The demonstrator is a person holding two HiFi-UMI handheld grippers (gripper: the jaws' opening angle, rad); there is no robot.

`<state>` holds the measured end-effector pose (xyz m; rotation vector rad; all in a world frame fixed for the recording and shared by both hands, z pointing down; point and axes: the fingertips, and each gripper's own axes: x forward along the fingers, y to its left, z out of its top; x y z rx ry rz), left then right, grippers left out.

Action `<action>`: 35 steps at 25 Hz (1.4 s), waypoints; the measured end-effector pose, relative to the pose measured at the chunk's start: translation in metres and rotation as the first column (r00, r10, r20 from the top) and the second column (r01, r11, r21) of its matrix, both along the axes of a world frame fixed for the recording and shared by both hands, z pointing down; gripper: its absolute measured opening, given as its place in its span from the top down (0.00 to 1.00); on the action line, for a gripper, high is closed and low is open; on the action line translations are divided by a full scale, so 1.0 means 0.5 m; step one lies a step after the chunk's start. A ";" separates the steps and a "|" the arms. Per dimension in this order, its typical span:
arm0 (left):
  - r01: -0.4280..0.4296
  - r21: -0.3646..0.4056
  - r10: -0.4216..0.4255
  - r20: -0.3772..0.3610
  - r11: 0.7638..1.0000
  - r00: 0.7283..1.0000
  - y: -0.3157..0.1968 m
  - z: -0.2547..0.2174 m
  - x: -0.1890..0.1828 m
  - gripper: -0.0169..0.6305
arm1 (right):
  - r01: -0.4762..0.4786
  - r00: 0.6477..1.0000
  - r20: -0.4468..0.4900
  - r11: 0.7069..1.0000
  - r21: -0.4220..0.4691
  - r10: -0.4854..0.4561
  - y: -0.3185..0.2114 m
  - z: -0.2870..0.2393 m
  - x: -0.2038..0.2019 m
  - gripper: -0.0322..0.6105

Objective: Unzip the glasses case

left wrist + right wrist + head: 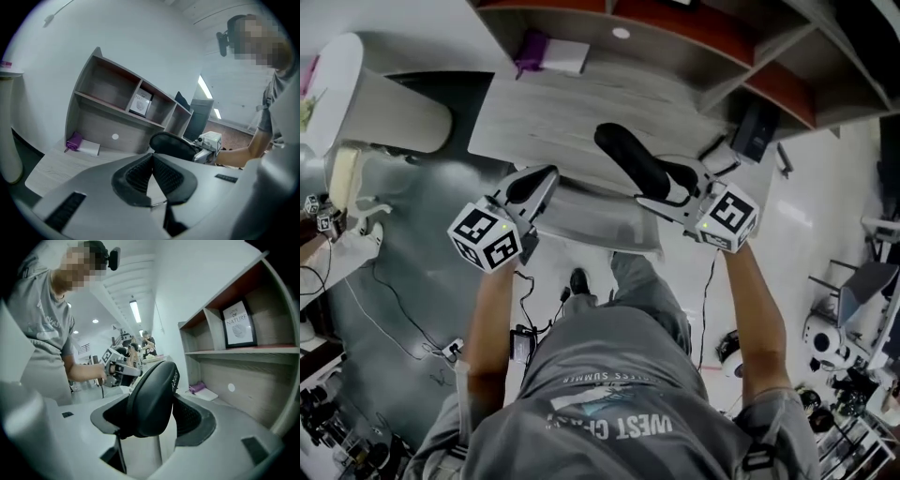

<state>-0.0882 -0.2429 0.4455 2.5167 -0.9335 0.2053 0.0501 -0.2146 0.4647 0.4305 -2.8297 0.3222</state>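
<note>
Right gripper (152, 420) was clamped on a black oval hard-shell glasses case (630, 155), held aloft over the pale wood-grain counter (553, 122). Left gripper (152, 159) was clenched with nothing between its jaws, near the case.

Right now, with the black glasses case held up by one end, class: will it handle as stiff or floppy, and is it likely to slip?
Probably stiff: the glasses case juts from the right gripper without sagging, though held by one end. Its smooth, rounded shell may slip or pivot between the jaws.
</note>
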 end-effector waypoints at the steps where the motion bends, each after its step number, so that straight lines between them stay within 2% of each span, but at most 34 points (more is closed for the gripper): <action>1: -0.012 0.005 0.012 -0.013 1.000 1.000 0.006 -0.006 0.000 0.98 | 0.016 1.000 0.003 1.000 0.000 -0.016 0.017 -0.015 -0.007 0.50; 7: -0.119 0.082 0.123 -0.046 0.990 0.991 0.038 -0.044 0.001 0.98 | 0.120 0.993 0.016 0.993 -0.019 -0.119 0.110 -0.089 -0.043 0.50; 11: -0.213 0.148 0.221 -0.039 0.966 0.974 0.075 -0.074 0.012 0.97 | 0.182 0.982 0.058 0.981 -0.067 -0.178 0.170 -0.125 -0.054 0.50; 13: -0.258 0.190 0.266 -0.018 0.947 0.964 0.102 -0.091 0.019 0.90 | 0.216 0.975 0.070 0.973 -0.087 -0.210 0.204 -0.146 -0.059 0.50; 17: -0.342 0.283 0.343 0.047 0.896 0.938 0.151 -0.117 0.030 0.81 | 0.269 0.960 0.122 0.953 -0.137 -0.254 0.257 -0.180 -0.069 0.49; 20: -0.394 0.349 0.397 0.066 0.850 0.915 0.190 -0.140 0.027 0.81 | 0.311 0.941 0.201 0.930 -0.198 -0.272 0.286 -0.200 -0.066 0.49; 23: -0.454 0.390 0.446 0.117 0.801 0.887 0.223 -0.148 0.028 0.79 | 0.349 0.918 0.285 0.904 -0.247 -0.277 0.303 -0.221 -0.060 0.49; 27: -0.509 0.438 0.478 0.189 0.741 0.858 0.250 -0.151 0.049 0.78 | 0.373 0.901 0.334 0.886 -0.276 -0.276 0.311 -0.232 -0.049 0.49; 32: -0.533 0.489 0.475 0.249 0.691 0.844 0.276 -0.166 0.062 0.79 | 0.387 0.897 0.339 0.876 -0.288 -0.285 0.332 -0.233 -0.056 0.49; 35: -0.544 0.513 0.464 0.288 0.664 0.838 0.290 -0.171 0.058 0.87 | 0.390 0.893 0.351 0.872 -0.295 -0.281 0.340 -0.236 -0.058 0.49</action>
